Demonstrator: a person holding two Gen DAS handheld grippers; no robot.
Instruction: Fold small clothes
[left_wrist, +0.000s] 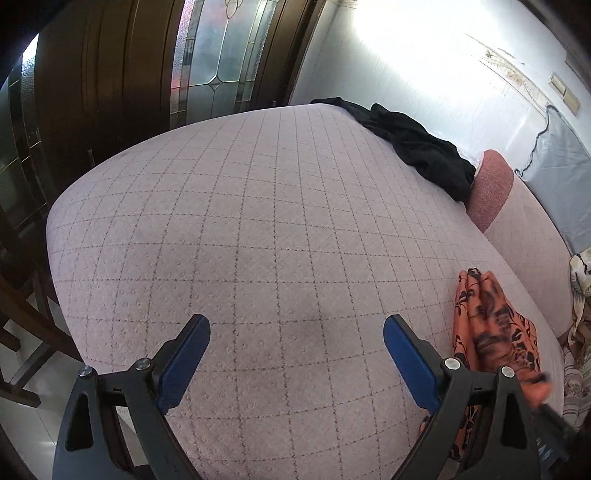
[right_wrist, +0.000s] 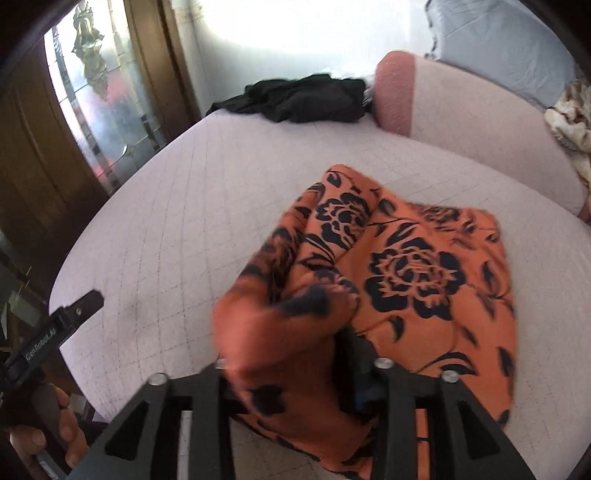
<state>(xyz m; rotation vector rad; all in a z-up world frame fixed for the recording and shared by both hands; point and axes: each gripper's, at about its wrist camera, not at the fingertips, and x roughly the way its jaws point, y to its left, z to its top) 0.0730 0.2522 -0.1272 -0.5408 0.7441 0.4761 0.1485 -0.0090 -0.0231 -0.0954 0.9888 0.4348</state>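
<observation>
Pink quilted bedspread (left_wrist: 258, 221) with a stitched grid is the work surface. Nearest on it, the orange cloth with black roses (right_wrist: 424, 273) looks thin, floppy and light; the right gripper (right_wrist: 295, 369) pinches a bunched fold, so I'd grab corners instead. Left gripper (left_wrist: 295, 332) hangs spread and empty beside it. Past that, a crumpled black garment (left_wrist: 417, 144) sits at the bedspread's far edge.

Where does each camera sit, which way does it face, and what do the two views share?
Left wrist: on the left tongs, open, facing across the pink quilted bed; blue pads show.
Right wrist: on the right tongs, shut on the orange floral garment; the left hand shows low left.
Shared: the bed, the orange garment, the black clothes.
</observation>
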